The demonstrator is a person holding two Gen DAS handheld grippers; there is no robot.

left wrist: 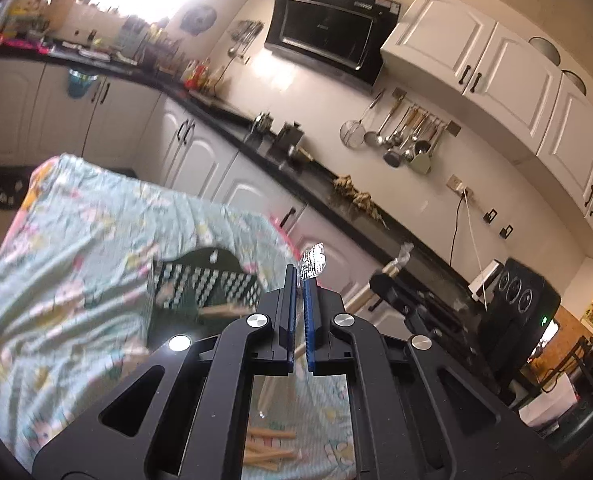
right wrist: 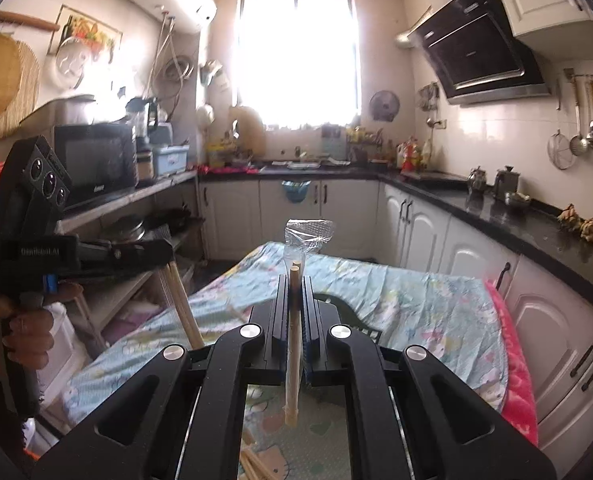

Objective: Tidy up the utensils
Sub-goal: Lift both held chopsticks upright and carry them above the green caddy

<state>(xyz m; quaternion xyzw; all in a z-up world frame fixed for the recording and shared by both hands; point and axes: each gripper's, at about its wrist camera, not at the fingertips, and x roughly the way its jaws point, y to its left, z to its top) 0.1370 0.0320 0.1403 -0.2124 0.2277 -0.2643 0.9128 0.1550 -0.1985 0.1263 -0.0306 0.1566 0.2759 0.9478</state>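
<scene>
The left tongs (left wrist: pixel 300 280) are closed on a pair of wrapped chopsticks (left wrist: pixel 311 265); the crinkled clear wrapper sticks out just past the tips and the wooden ends hang down behind the pads. In the right wrist view these same tongs (right wrist: pixel 164 254) show at the left, gripped by a hand (right wrist: pixel 20 320), with the sticks slanting down beneath them.

The right tongs (right wrist: pixel 295 284) are clamped on a second wrapped pair of chopsticks (right wrist: pixel 294 344), held roughly upright, its plastic sleeve (right wrist: pixel 306 236) rising above the fingertips.

Below both tongs lies a table under a flowered cloth (left wrist: pixel 76 220). Ahead of the left tongs, on the cloth, sits a dark green slotted basket (left wrist: pixel 208 284), blurred, with what may be one stick across its near edge. More loose chopsticks (left wrist: pixel 270 446) lie on the cloth directly under the left tongs.
</scene>
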